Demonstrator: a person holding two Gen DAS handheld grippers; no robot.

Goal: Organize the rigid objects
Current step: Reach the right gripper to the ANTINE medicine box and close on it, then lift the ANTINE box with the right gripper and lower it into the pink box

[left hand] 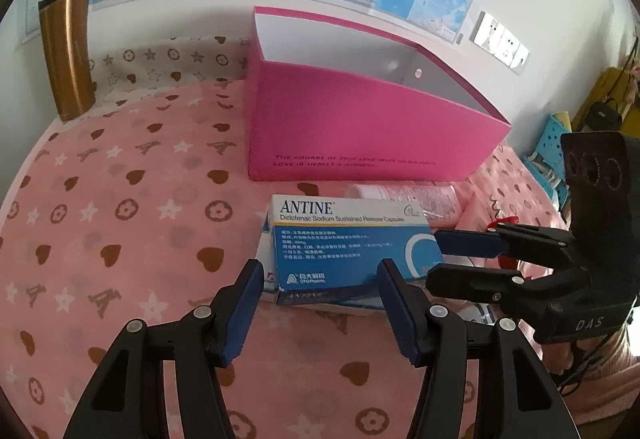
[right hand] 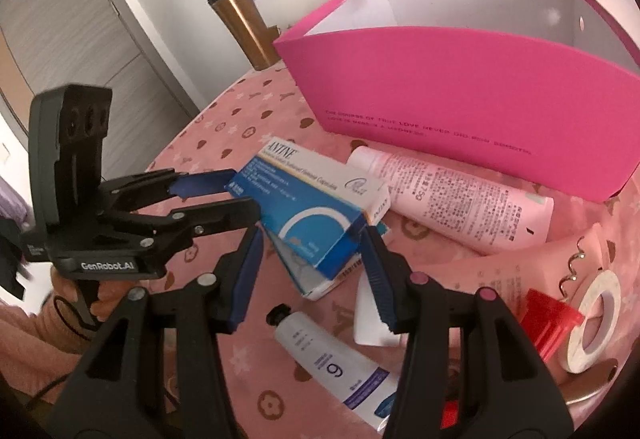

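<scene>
A blue-and-white Antine medicine box (left hand: 344,235) lies on top of a second box, in front of the open pink file box (left hand: 360,127) on the pink tablecloth. My right gripper (right hand: 312,239) is shut across the near end of the Antine box (right hand: 304,207), with a pad on each side. My left gripper (left hand: 320,271) is at the box's other end. One of its pads is beside the box's corner and the other overlaps the front edge. Whether they press on the box is not visible. Each gripper shows in the other's view: the right gripper (left hand: 433,257) and the left gripper (right hand: 246,195).
A pink bottle (right hand: 460,203) lies between the boxes and the file box (right hand: 460,111). A white tube (right hand: 332,355), a red cap (right hand: 548,319), a tape roll (right hand: 592,327) and a corkscrew (right hand: 572,267) crowd the near right. A copper tumbler (left hand: 66,51) stands at the back left.
</scene>
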